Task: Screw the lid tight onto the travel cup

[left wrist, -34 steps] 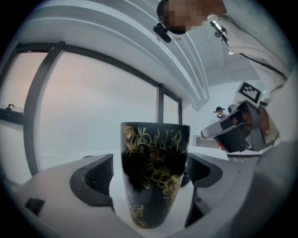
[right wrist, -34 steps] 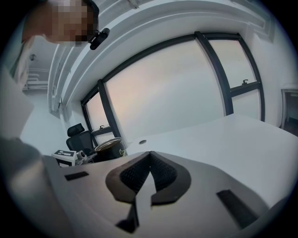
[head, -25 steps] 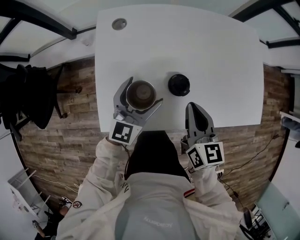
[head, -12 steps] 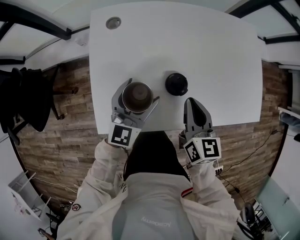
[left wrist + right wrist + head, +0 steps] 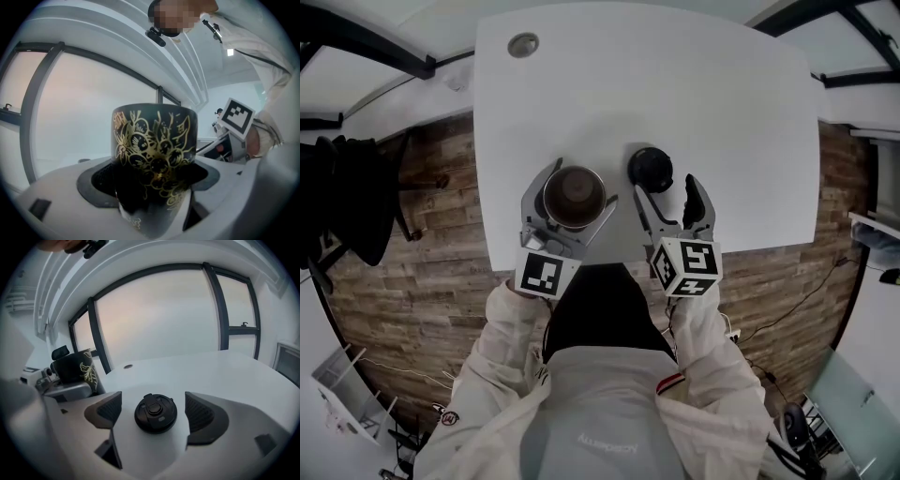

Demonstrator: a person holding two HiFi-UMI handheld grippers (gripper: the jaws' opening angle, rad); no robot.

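Observation:
The black travel cup (image 5: pixel 574 195) with gold flower print (image 5: pixel 154 145) stands upright and lidless near the white table's front edge. My left gripper (image 5: pixel 581 183) has just been closing, and its pads (image 5: pixel 101 180) now press on the cup's sides. The round black lid (image 5: pixel 651 169) lies flat on the table to the cup's right. My right gripper (image 5: pixel 666 187) has just been opening. In the right gripper view the lid (image 5: pixel 155 414) sits low between the spread pads (image 5: pixel 201 413), touching neither.
The white table (image 5: pixel 722 112) has a round cable hole (image 5: pixel 523 44) at its far left corner. A black chair (image 5: pixel 347 197) stands on the wood floor to the left. Large windows (image 5: pixel 164 319) lie beyond the table.
My right gripper has come forward and down to the lid, and its jaws have gone from shut to wide apart. The left gripper and cup have stayed put.

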